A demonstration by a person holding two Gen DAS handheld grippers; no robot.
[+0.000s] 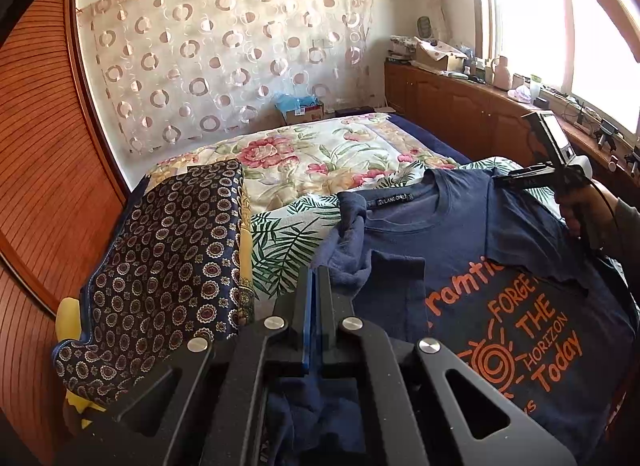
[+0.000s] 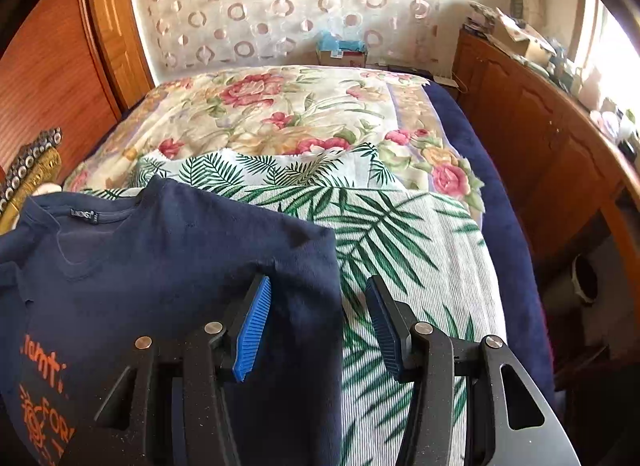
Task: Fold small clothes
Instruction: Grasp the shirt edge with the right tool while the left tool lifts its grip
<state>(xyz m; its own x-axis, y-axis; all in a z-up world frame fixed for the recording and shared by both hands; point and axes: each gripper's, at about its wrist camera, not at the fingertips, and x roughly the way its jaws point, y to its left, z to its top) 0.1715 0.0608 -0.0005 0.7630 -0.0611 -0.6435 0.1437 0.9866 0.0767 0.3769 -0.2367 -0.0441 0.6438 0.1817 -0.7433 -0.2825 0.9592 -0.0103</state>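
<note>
Navy cotton T-shirt (image 1: pixel 500 266) is lying face up on a leaf-print cloth (image 2: pixel 400 234) across the near end of a bed (image 2: pixel 280 113). The left gripper (image 1: pixel 318 286) is pinching the shirt's left sleeve, fingers together on the fabric. The right gripper (image 2: pixel 318 326) is hovering over the right edge, fingers apart, gripping nothing. The shirt looks light, soft and floppy; hems and shoulder seams seem the best holds.

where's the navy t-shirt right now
The navy t-shirt lies print-up on the palm-leaf sheet at the near end of the bed, right of the dark patterned cloth in the left wrist view.
</note>
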